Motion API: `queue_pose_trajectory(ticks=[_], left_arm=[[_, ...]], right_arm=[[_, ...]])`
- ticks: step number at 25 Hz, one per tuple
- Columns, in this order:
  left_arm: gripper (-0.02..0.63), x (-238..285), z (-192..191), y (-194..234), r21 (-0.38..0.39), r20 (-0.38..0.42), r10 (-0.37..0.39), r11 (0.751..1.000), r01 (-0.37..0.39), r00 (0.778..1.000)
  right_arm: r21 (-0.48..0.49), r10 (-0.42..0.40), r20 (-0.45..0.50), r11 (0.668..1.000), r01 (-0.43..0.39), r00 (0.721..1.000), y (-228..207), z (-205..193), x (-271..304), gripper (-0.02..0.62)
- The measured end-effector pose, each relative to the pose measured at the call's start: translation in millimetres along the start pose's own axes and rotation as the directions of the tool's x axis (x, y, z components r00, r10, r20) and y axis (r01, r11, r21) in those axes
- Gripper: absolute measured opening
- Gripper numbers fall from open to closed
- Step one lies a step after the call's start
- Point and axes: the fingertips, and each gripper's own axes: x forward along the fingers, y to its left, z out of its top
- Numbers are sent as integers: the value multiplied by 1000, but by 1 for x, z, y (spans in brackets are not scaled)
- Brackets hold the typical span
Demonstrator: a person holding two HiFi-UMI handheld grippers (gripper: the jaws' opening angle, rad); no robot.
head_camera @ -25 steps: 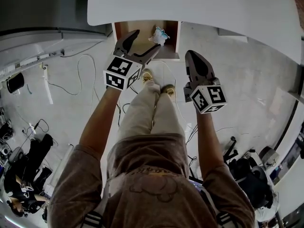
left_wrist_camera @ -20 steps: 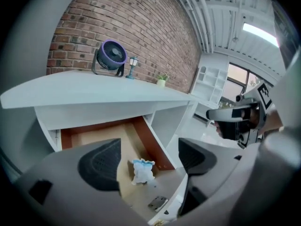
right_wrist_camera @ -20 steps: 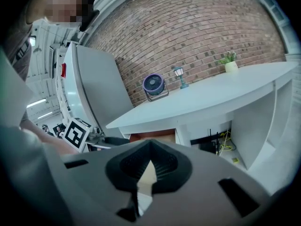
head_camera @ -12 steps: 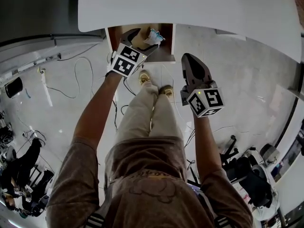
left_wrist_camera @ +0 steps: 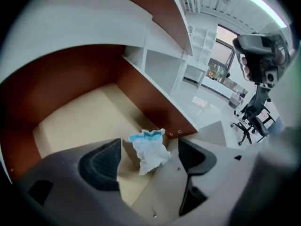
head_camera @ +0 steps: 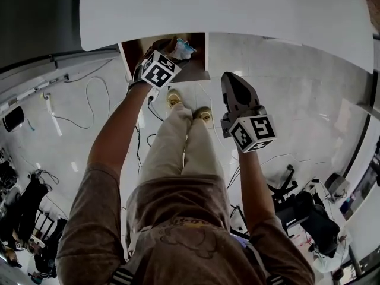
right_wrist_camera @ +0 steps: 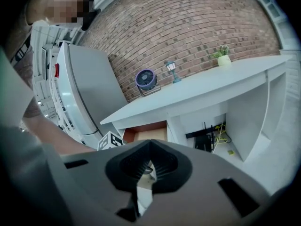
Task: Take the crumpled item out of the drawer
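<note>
Vs a sec ago, the left gripper (head_camera: pixel 168 47) is no longer hanging out in front of the drawer (left_wrist_camera: pixel 75 121). It is now dipping down into the drawer, nose tilted steeply down, marker cube just over the drawer's front edge in the head view. Its jaws have just been widening and are now standing as far apart as they go. The crumpled item (left_wrist_camera: pixel 149 150), a white wad w/ a blue edge, is sitting on the drawer floor close to the drawer's right side wall. In the left gripper view it is lying right between the two pads (left_wrist_camera: pixel 101 164) w/ gaps on both sides, so pads are not pressing it and nothing is being held yet. The right gripper (head_camera: pixel 230 79) is keeping roughly the same spot, outside the drawer and off to the right of its front. Its jaws are closed together w/ nothing in them, so it is prob. just idling. The item itself is not looking shifted inside the drawer. Meaning for task: approach is basically done, reach phase is ending and grasp is abt to come. Judging from this, next step is needing the jaws closing on the wad, then lifting it clear of the drawer. Soft light wad, so it may be squashing or slipping if pinched only at the edge.
</note>
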Motion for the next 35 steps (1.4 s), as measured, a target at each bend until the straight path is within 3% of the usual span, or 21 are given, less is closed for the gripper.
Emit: queue_pose_trajectory(ticks=[11,21,26,35], left_arm=[[371,47,-19,0,80,-129,-37,996,48,991],[354,57,-22,3,116,-147,-17,993,34,989],[327,55,-22,6,123,-139,-7,992,25,990],[205,61,-18,-7,180,-151,-26,982,54,988]], right_arm=[[34,-26,-36,999,27,999,-15,-11,-1,-3],[49,-31,-49,998,34,998,-24,-12,2,-4],[53,-28,-55,998,31,998,-22,-15,2,-4],[52,-38,-61,998,41,997,-27,-20,-5,-3]])
